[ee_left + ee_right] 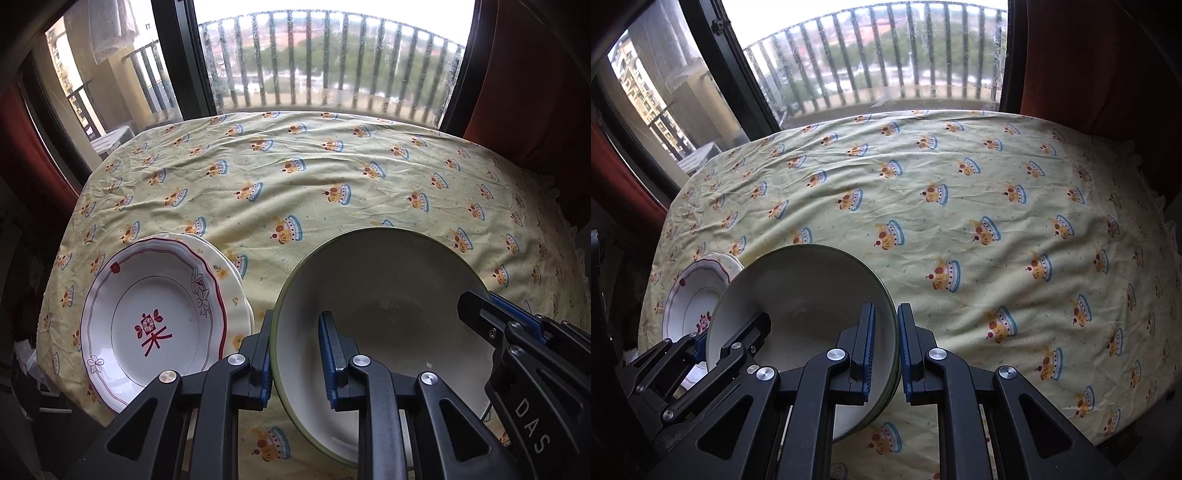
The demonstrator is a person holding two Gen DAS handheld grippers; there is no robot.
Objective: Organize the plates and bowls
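A large pale bowl with a green rim (388, 288) (805, 291) is held between both grippers over the near part of the table. My left gripper (295, 332) (729, 332) is shut on the bowl's left wall, one pad inside and one outside. My right gripper (886, 325) (491, 314) is shut on the opposite, right wall the same way. To the left of the bowl a white deep plate with a red scalloped rim and flower motif (155, 325) (690, 295) lies on a cream plate with yellow flowers (236, 295). Whether the bowl touches the cloth I cannot tell.
A wrinkled yellow tablecloth with a basket print (295, 177) (960, 192) covers the table. Behind its far edge are a window with a dark frame (184, 59) and a balcony railing (332, 55). Red curtains (524, 74) hang at both sides.
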